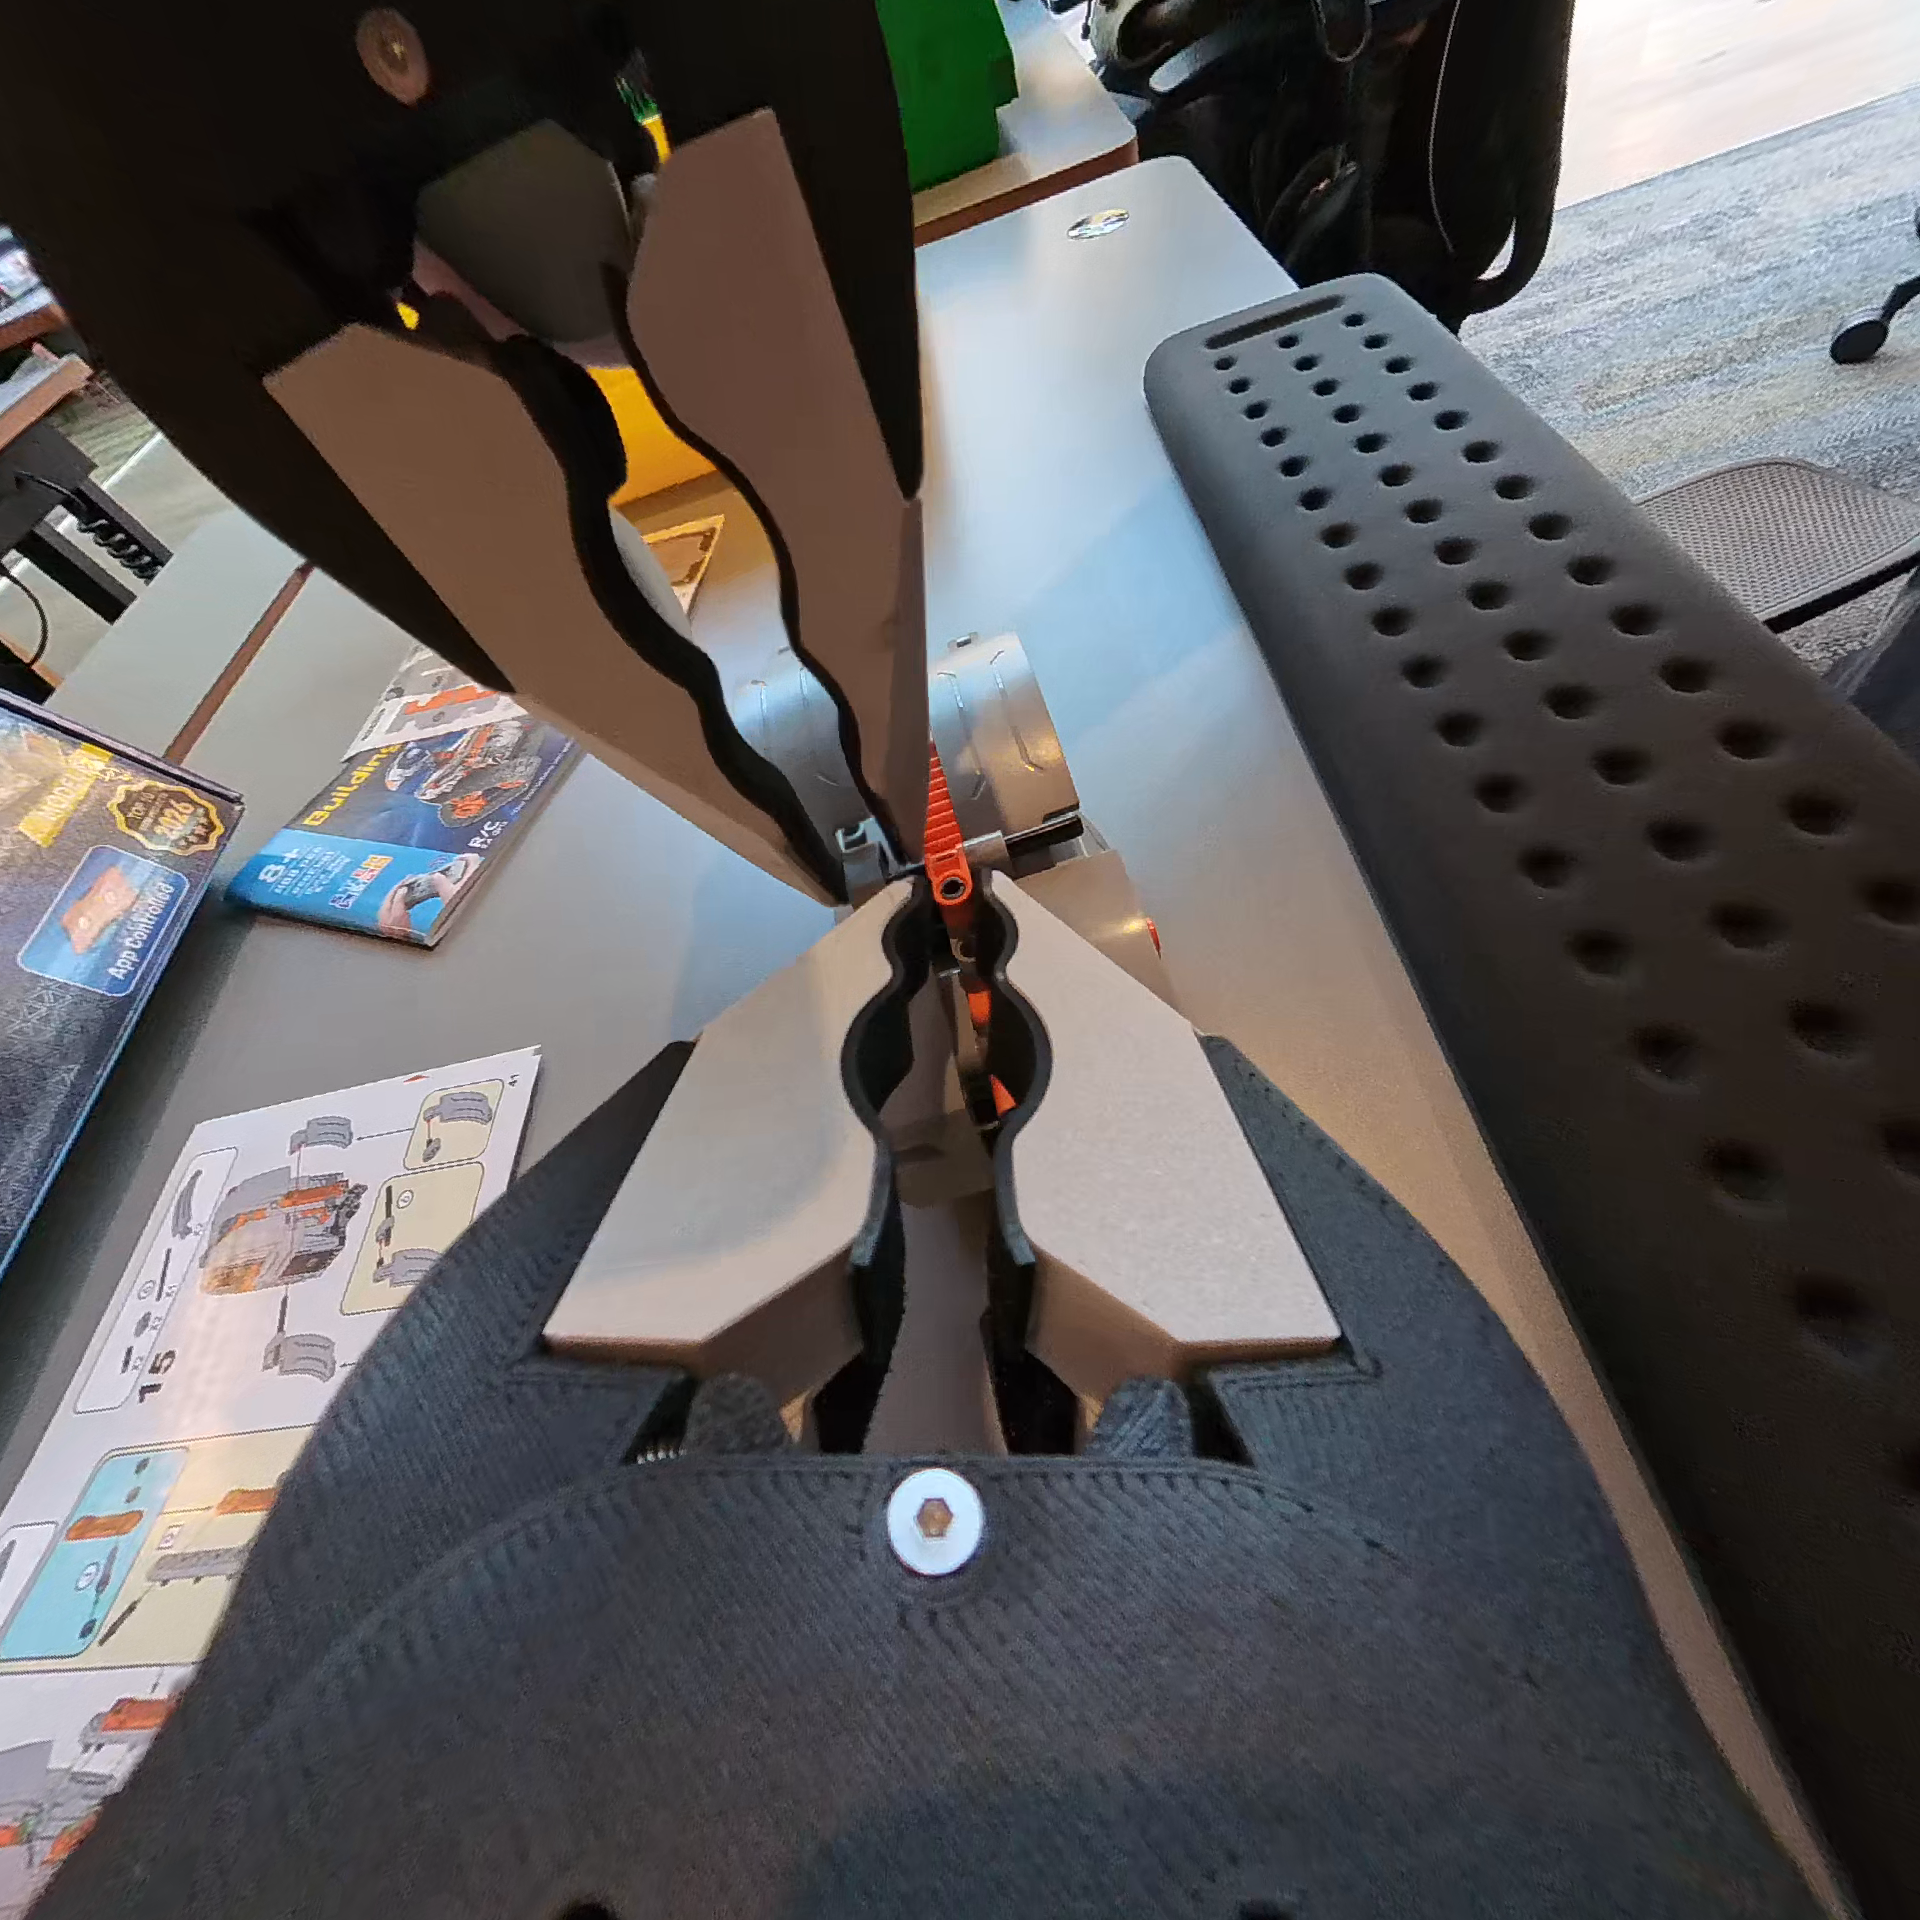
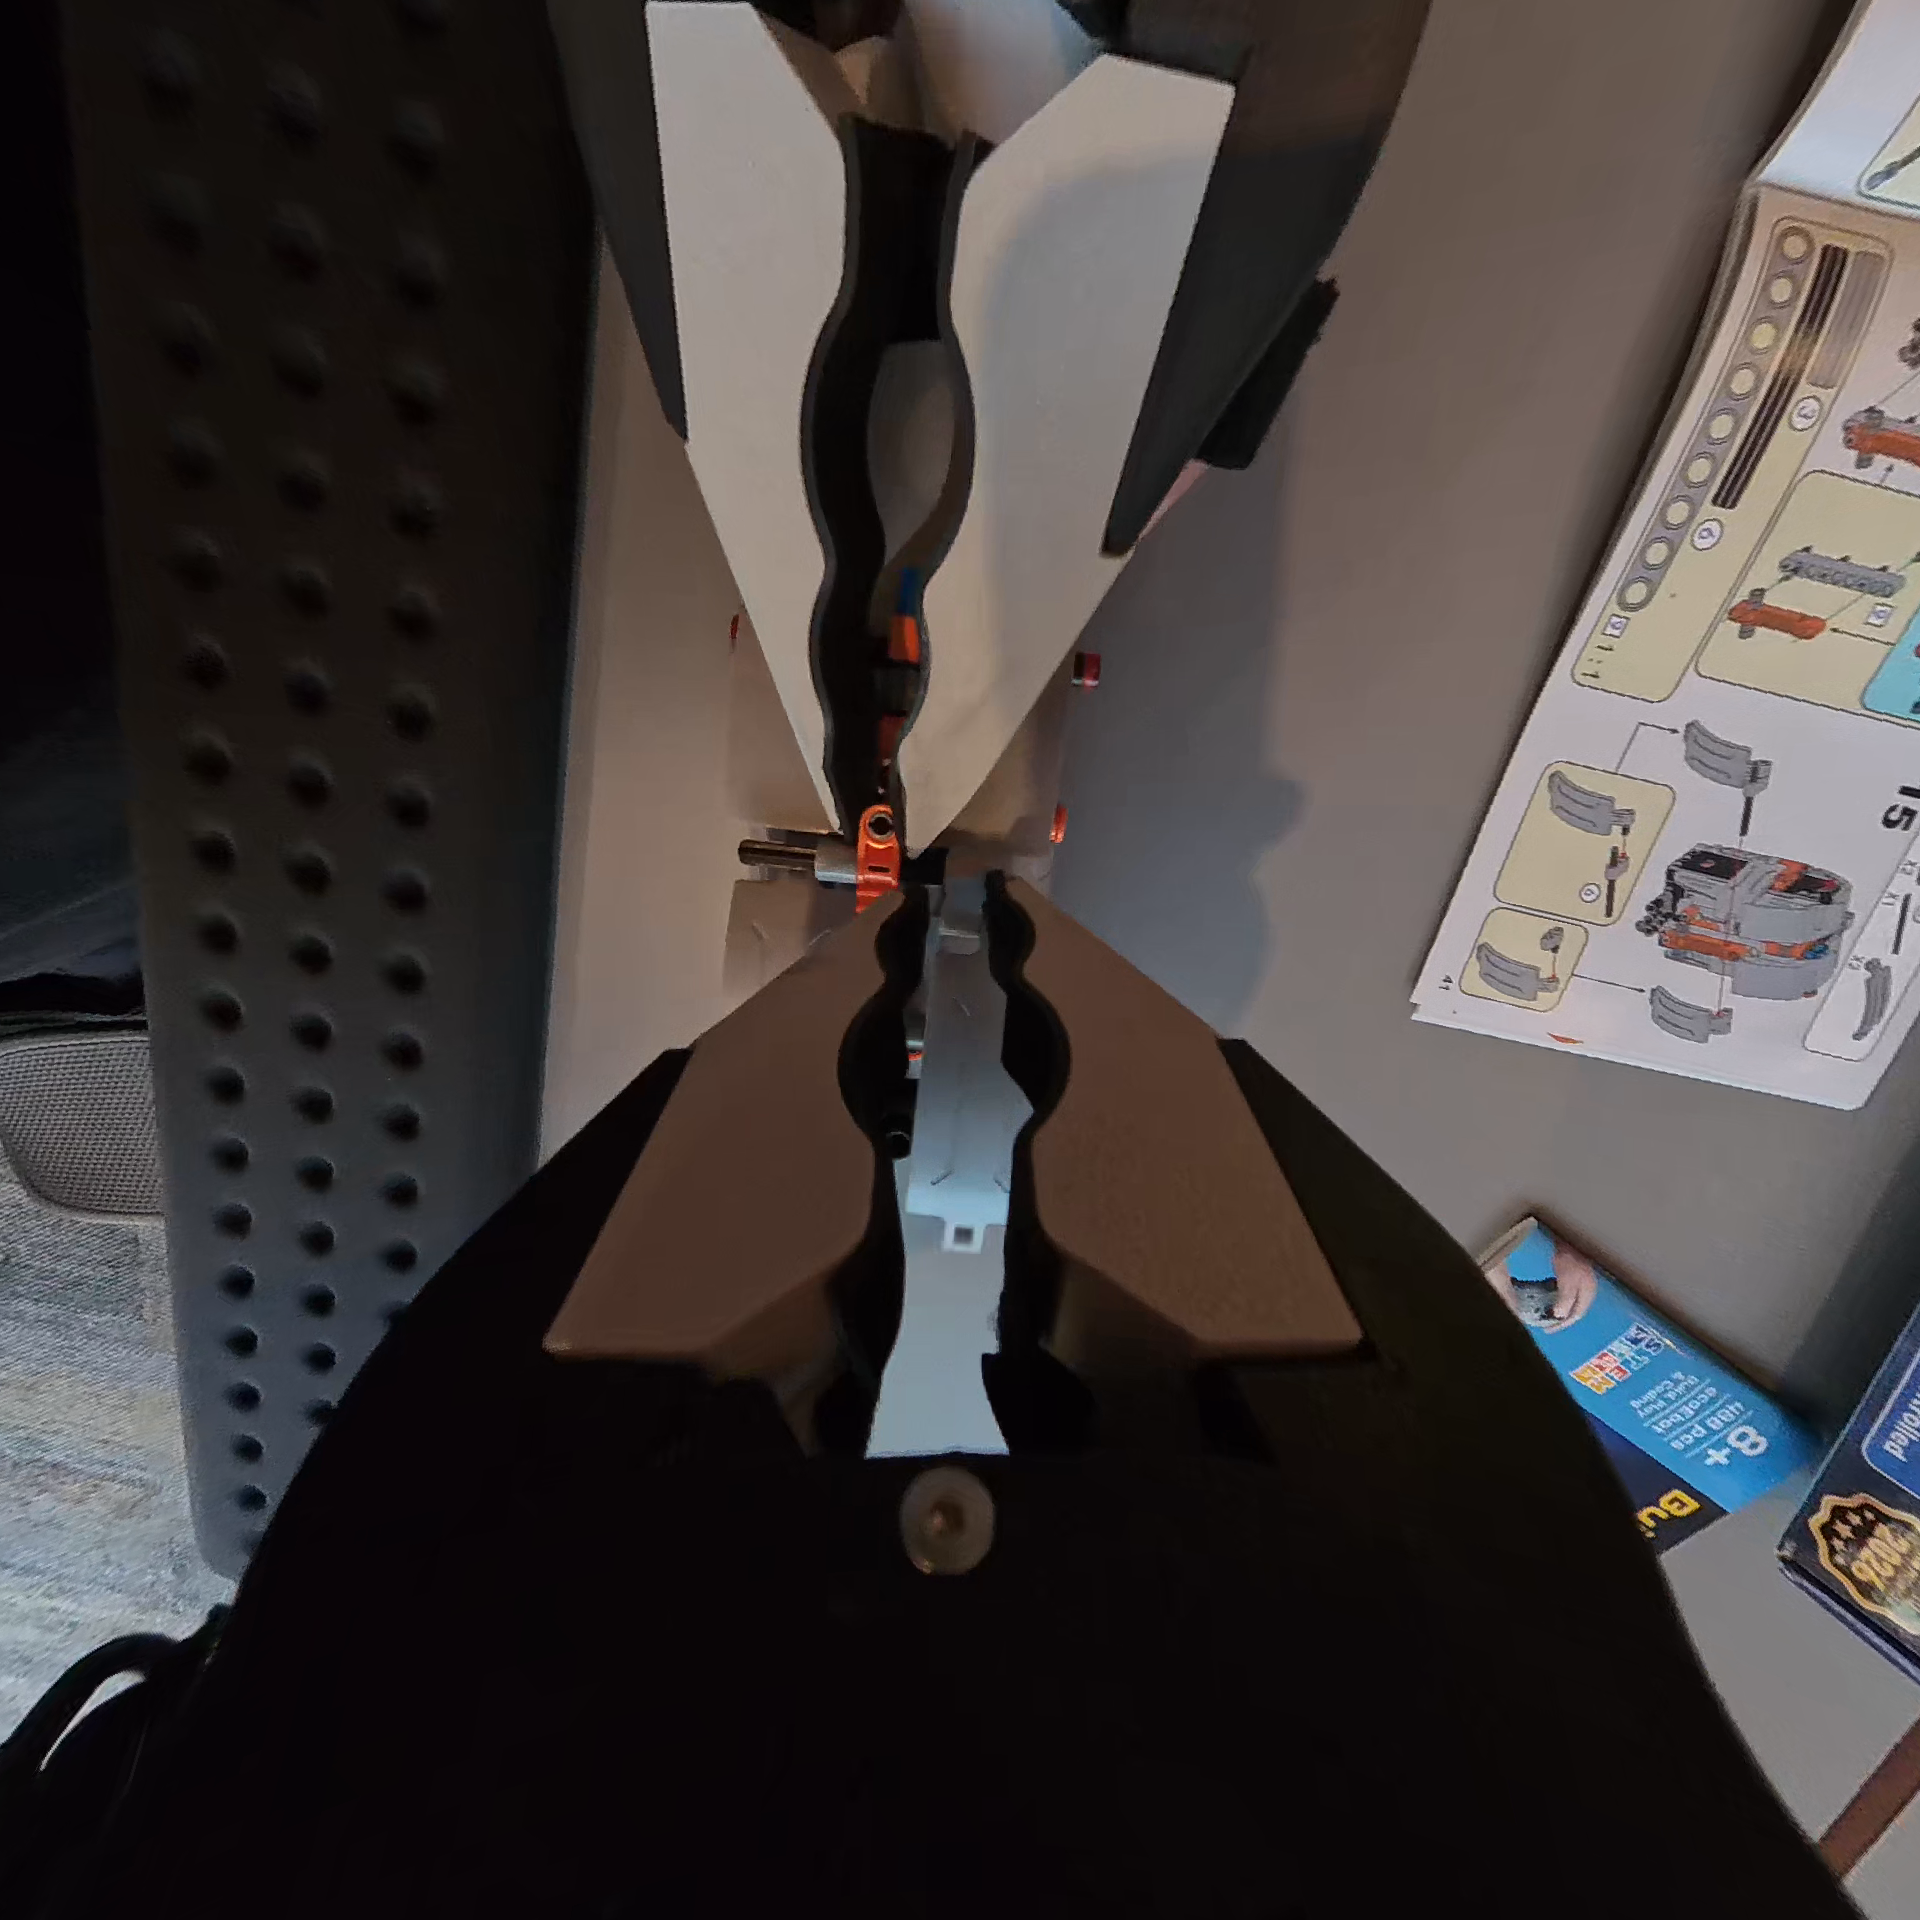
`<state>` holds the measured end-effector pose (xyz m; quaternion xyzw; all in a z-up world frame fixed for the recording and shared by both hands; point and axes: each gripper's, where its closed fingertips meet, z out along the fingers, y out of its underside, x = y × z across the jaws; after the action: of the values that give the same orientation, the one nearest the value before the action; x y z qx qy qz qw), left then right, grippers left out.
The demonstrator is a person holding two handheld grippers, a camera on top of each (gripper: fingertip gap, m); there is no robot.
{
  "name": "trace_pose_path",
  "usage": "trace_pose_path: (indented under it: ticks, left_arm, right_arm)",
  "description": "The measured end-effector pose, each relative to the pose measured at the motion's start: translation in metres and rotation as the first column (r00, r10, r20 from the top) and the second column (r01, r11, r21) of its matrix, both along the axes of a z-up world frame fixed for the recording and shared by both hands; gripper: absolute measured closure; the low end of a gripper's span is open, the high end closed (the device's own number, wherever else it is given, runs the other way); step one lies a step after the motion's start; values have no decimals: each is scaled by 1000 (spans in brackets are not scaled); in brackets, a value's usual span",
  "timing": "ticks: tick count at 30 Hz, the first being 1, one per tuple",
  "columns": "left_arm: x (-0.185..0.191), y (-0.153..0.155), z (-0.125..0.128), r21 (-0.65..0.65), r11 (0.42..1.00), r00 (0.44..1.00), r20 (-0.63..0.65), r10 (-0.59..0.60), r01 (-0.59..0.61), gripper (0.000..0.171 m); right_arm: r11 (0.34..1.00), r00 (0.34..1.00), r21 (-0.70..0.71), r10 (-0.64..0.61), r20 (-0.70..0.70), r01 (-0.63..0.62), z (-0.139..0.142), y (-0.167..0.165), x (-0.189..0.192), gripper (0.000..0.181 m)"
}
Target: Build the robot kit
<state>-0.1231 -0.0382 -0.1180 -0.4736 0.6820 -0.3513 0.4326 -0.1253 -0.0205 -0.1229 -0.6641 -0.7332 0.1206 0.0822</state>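
My left gripper is shut on a small brick assembly of black and orange parts, held above the grey table. My right gripper comes in from the upper left and meets it tip to tip. In the right wrist view my right gripper is shut on a light grey curved panel piece, which also shows in the left wrist view. The left gripper faces it from above with the assembly between its jaws. An orange connector on a black axle sits where the tips meet.
A black perforated chair back runs along the table's right edge, at the left in the right wrist view. An open instruction sheet, a blue booklet and a dark box lie to the left. Less than 4 cm separates the two grippers' tips.
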Motion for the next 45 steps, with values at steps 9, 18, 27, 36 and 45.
trace_pose_path:
  ticks: [9,18,27,36,45]
  left_arm:
    - [0,0,0,-16,1000,1000,1,1,-1,165]
    - [0,0,0,-48,999,1000,3,4,-3,166]
    - [0,1,-1,-11,1000,1000,-4,6,-6,165]
    - [14,-51,-1,-5,982,981,-25,-190,190,165]
    - [0,-12,0,127,991,999,-25,-45,48,166]
  right_arm:
    - [998,998,-4,-55,29,55,-5,2,1,174]
    - [995,995,19,-99,9,99,-5,3,1,174]
    - [996,996,-5,-89,29,90,-6,5,0,174]
    - [980,985,113,-170,35,165,-8,42,19,176]
    - [935,971,270,-238,0,229,1,59,36,174]
